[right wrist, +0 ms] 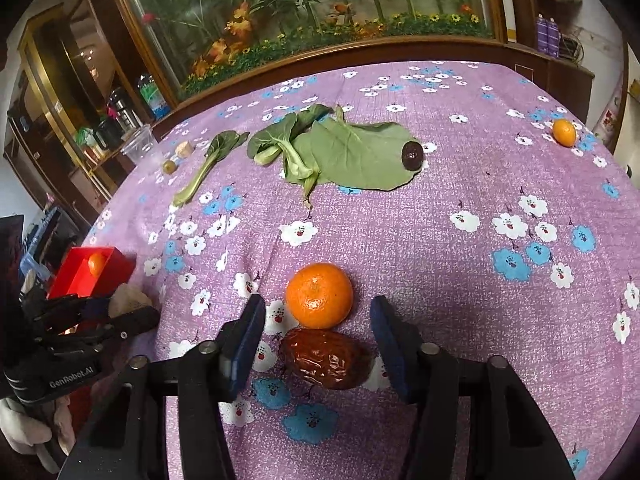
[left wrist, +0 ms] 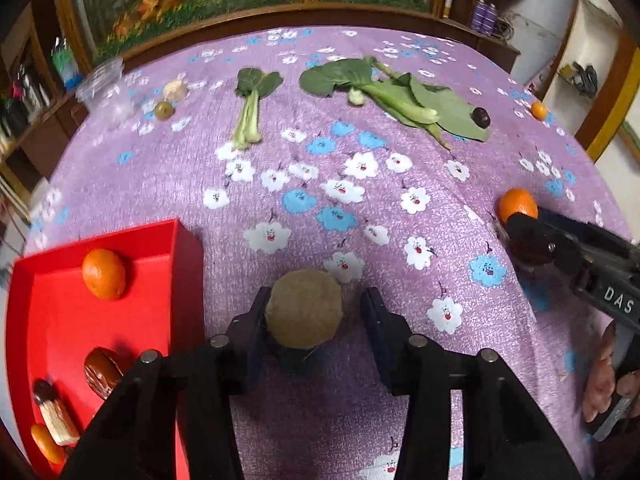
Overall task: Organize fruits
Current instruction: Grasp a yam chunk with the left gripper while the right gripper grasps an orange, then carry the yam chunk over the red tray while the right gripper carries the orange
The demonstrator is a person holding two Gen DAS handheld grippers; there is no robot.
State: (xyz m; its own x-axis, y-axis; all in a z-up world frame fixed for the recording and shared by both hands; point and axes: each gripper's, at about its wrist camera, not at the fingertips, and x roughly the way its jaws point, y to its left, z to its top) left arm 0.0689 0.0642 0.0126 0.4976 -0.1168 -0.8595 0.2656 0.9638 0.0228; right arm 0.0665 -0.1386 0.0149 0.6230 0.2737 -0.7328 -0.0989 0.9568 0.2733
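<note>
My left gripper (left wrist: 314, 304) is open around a tan round fruit (left wrist: 304, 308) on the cloth; the left finger touches it, the right finger stands apart. A red tray (left wrist: 176, 240) to its left holds an orange fruit (left wrist: 104, 274), a brown date (left wrist: 102, 372) and other pieces. My right gripper (right wrist: 318, 320) is open around a brown date (right wrist: 326, 358), with a tangerine (right wrist: 319, 295) just beyond it. A dark plum (right wrist: 412, 155) lies on a leaf, a small orange fruit (right wrist: 564, 132) at far right, a green fruit (right wrist: 169, 166) at far left.
Leafy greens (right wrist: 344, 152) and a single stalk (right wrist: 208, 168) lie across the far half of the purple flowered tablecloth (right wrist: 440, 240). A clear plastic cup (right wrist: 138, 145) and a pale chunk (right wrist: 185, 149) sit at the far left edge. A wooden-framed glass cabinet stands behind the table.
</note>
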